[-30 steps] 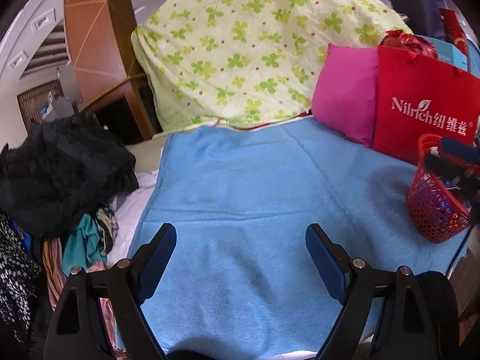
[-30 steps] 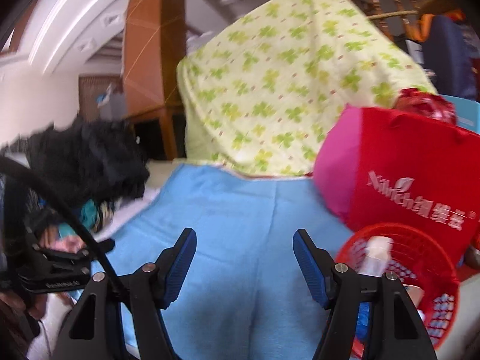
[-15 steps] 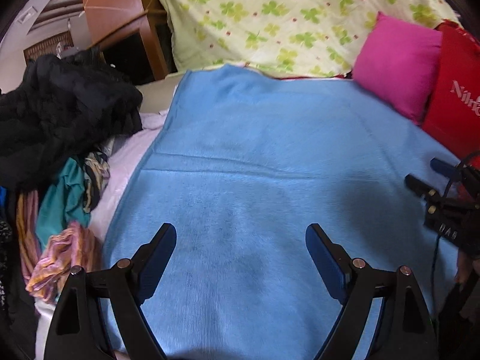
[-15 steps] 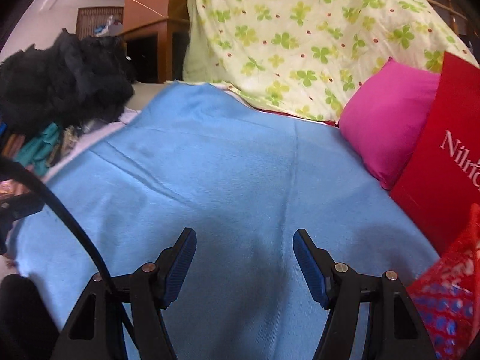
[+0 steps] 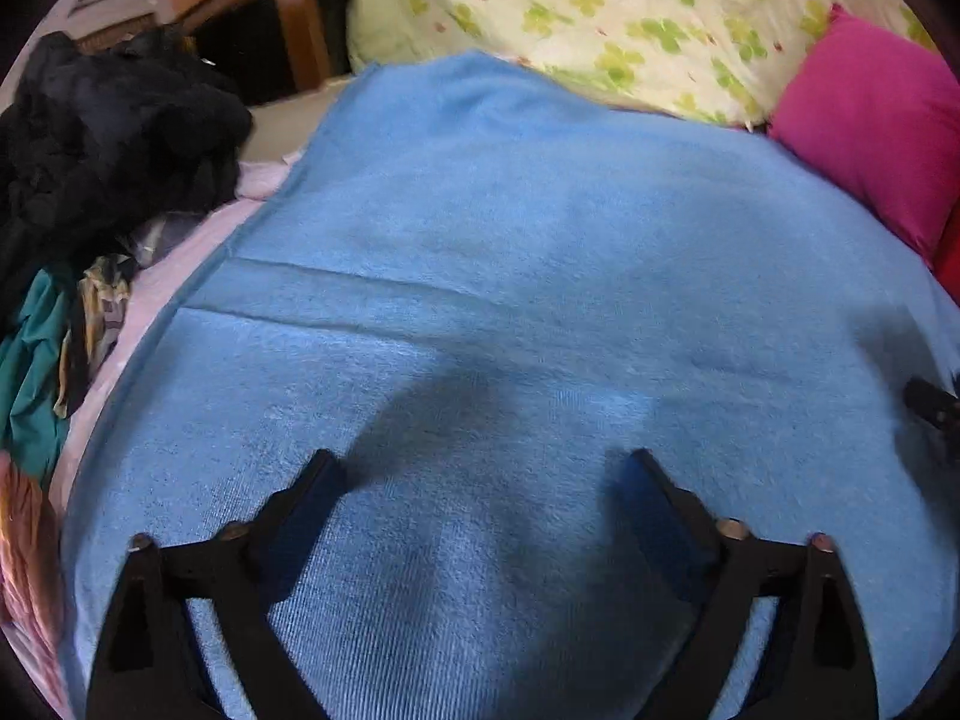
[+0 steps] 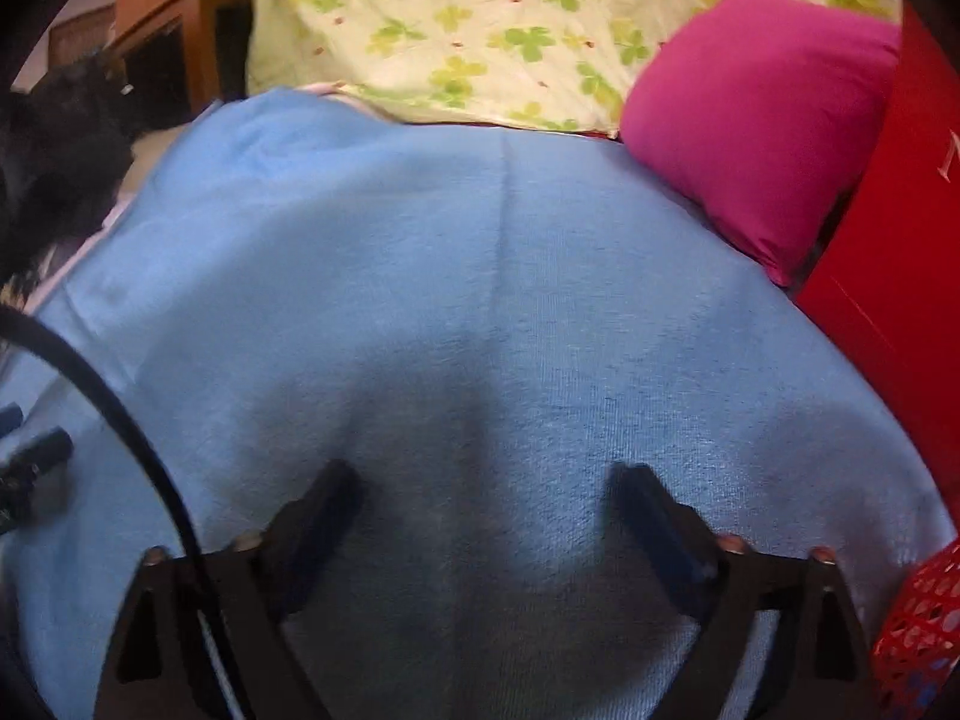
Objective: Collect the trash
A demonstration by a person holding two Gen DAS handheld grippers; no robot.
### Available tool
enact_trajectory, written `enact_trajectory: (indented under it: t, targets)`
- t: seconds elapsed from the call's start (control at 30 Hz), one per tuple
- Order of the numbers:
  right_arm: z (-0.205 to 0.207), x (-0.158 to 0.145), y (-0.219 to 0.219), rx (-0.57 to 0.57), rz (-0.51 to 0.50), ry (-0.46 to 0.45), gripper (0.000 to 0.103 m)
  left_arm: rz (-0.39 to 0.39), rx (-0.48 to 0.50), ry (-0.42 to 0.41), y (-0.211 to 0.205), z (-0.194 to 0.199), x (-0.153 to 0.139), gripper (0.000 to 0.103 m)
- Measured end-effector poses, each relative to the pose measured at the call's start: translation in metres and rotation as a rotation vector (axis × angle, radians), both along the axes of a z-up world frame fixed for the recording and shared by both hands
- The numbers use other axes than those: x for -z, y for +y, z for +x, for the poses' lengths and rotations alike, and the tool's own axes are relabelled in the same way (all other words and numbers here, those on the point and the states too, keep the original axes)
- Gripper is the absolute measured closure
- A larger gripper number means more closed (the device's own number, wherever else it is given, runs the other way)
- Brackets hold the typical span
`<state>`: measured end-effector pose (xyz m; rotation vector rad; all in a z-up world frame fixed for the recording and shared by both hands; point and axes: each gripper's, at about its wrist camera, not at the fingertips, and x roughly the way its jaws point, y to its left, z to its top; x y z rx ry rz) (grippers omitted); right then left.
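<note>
Left gripper point(image 5: 483, 468) wide apart over blue blanket point(image 5: 510, 276), pink pillow point(image 5: 870, 126) beyond

We see a bed point(image 5: 264, 120) covered mostly by a blue blanket point(image 5: 510, 252), spread flat with a few shallow creases. At its far end a pale cover printed with green clovers point(image 5: 630, 18) lies heaped. A bright pink pillow point(image 6: 756, 126) rests on the blanket's far right corner, beside a red bag point(image 6: 900, 228). A red mesh basket point(image 6: 918, 630) sits at the near right edge. Dark and coloured clothes point(image 5: 102, 138) pile along the left side.
</note>
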<state>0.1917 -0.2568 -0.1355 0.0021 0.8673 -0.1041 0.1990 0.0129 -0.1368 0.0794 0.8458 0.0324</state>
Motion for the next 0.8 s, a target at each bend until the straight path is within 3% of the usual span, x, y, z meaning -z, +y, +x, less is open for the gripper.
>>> enact_trajectory:
  t: [0.1,0.8]
  targets:
    - [0.002,0.002,-0.01,0.012,0.056,0.006,0.0,-0.046,0.009,0.02,0.006,0.007,0.0,0.0]
    - [-0.004,0.002,-0.007,0.006,0.035,0.007,0.0,-0.015,-0.008,0.013,0.001,0.006,0.0,0.0]
